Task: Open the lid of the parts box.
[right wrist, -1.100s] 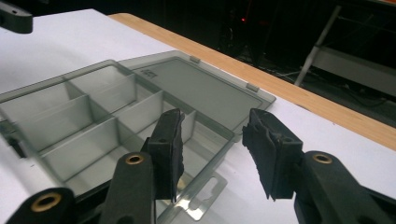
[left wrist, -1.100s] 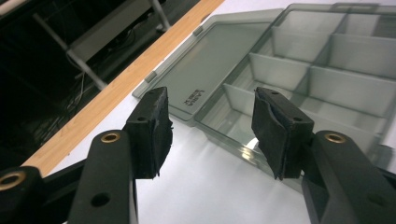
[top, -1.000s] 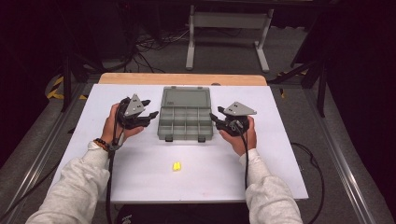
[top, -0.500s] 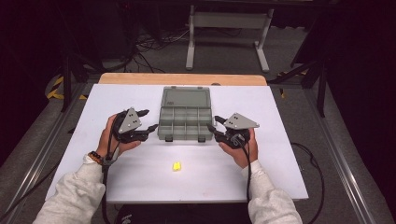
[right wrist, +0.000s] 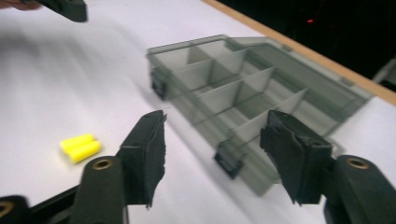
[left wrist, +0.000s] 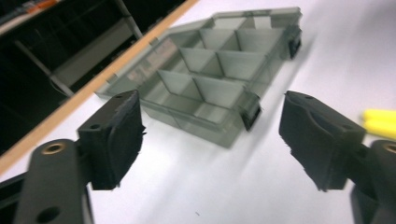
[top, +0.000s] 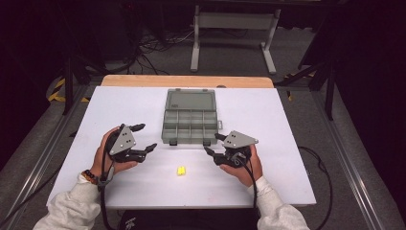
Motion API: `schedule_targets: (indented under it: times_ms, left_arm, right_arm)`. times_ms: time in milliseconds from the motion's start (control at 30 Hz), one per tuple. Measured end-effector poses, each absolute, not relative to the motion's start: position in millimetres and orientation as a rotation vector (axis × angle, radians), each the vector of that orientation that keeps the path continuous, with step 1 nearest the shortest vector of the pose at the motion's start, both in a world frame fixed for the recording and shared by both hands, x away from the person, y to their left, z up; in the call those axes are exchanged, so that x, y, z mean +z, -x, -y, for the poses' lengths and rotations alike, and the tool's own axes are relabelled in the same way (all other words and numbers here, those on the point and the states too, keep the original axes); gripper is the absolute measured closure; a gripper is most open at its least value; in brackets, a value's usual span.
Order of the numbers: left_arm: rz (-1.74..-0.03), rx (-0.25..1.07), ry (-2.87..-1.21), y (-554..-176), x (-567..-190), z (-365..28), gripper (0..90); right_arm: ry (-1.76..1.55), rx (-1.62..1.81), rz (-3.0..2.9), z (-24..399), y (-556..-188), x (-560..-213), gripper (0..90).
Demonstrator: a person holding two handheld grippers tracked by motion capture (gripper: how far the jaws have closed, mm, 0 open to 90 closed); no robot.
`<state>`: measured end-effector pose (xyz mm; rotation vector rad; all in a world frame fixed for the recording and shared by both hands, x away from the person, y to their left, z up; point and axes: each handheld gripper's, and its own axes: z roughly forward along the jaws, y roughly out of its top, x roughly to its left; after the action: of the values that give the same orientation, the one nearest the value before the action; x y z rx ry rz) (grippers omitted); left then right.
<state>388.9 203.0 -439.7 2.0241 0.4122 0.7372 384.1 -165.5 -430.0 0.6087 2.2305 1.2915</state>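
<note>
A grey translucent compartment box point(top: 190, 124) lies open at the middle of the white table point(top: 287, 120), its lid flat behind it; the compartments point(left wrist: 210, 70) point(right wrist: 233, 93) look empty. Two yellow earplugs point(top: 181, 170) point(right wrist: 80, 147) point(left wrist: 380, 122) lie side by side on the table in front of the box. My left gripper point(top: 143, 137) point(left wrist: 210, 135) is held at the left of the box, open, nothing between its jaws. My right gripper point(top: 214, 143) point(right wrist: 212, 156) is held at the box's right front corner, open and empty too.
A wooden strip point(top: 186, 81) runs along the table's far edge. Beyond it stand a metal frame point(top: 232, 28) and cables on a dark floor. Metal rails point(top: 354, 158) flank the table. A cable point(top: 103, 201) trails from the left gripper.
Both grippers have drawn back from the box's sides toward the front of the table. The box and the earplugs have stayed put.
</note>
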Motion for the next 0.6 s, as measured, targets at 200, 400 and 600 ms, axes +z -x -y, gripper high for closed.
schedule_targets:
  times_ms: [200, 400, 600]
  left_arm:
    - [-0.401, 0.725, -2.034, -375, -450, -207, 14.8]
    - [-0.392, 0.689, -2.060, -364, -460, -211, 12.5]
    - [-0.394, 0.644, -2.063, -353, -467, -220, 8.5]
  right_arm:
    - [-0.557, 1.247, -2.327, 157, -376, -440, 24.0]
    - [-0.502, 1.249, -2.414, 150, -371, -446, 25.3]
    - [-0.437, 1.280, -2.449, 143, -367, -448, 28.9]
